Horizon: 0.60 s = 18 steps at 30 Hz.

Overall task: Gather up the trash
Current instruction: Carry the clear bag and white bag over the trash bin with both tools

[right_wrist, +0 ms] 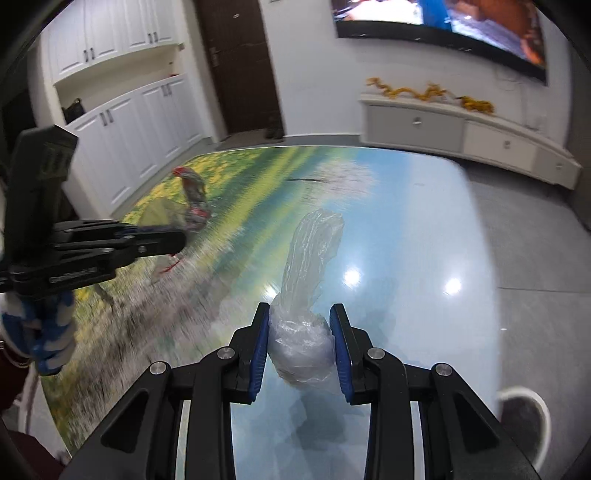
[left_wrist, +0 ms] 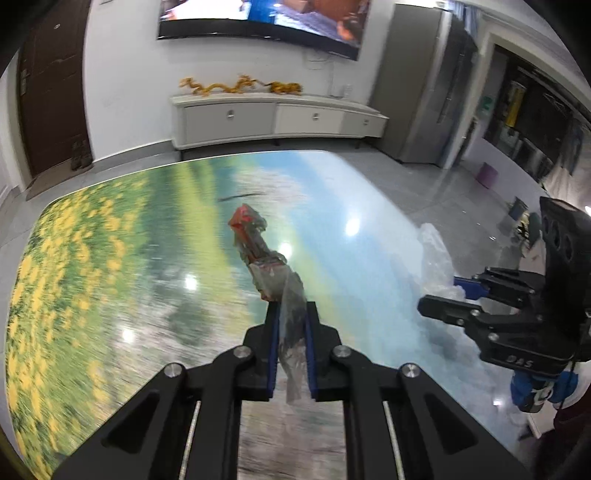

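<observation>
Left wrist view: we find the table (left_wrist: pixel 110 258) with its printed landscape top bare of clutter out to its far edge, the white cabinet (left_wrist: pixel 273 118) standing beyond across open floor. Our left gripper (left_wrist: pixel 291 314) is clamped on a red-and-clear wrapper (left_wrist: pixel 258 251), which trails forward above the tabletop. In the right wrist view our right gripper (right_wrist: pixel 301 314) pinches a crumpled clear plastic bag (right_wrist: pixel 310 258), well apart from the wrapper.

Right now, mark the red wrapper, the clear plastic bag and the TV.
red wrapper (left_wrist: pixel 255 240), left wrist view, crumpled red upper part
clear plastic bag (right_wrist: pixel 301 339), right wrist view, bunched part between the gripper pads
TV (left_wrist: pixel 266 18), left wrist view, lit screen
</observation>
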### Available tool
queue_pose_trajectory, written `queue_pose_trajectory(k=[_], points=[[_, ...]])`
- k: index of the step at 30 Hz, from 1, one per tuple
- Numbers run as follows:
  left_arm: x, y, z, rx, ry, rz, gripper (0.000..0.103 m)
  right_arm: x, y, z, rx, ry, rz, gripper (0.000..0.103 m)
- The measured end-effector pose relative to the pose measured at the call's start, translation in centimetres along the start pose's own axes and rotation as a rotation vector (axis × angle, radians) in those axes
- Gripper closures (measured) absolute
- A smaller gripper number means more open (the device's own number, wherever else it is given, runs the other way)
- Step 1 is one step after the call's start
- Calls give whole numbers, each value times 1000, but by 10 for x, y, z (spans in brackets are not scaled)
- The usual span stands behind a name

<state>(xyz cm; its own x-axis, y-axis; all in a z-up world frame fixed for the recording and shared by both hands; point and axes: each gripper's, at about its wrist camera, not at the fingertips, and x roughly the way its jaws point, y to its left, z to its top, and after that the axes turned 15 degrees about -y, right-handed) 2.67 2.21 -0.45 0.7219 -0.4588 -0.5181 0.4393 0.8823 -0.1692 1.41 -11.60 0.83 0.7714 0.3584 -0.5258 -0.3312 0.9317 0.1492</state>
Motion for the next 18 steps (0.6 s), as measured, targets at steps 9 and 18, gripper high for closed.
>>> queue_pose_trajectory(k=[9, 18], points=[[5, -104, 11, 65, -18, -179, 92, -92, -52, -26, 44, -61, -233, 71], [51, -203, 17, 151, 50, -317, 92, -143, -123, -52, 147, -76, -417, 71]])
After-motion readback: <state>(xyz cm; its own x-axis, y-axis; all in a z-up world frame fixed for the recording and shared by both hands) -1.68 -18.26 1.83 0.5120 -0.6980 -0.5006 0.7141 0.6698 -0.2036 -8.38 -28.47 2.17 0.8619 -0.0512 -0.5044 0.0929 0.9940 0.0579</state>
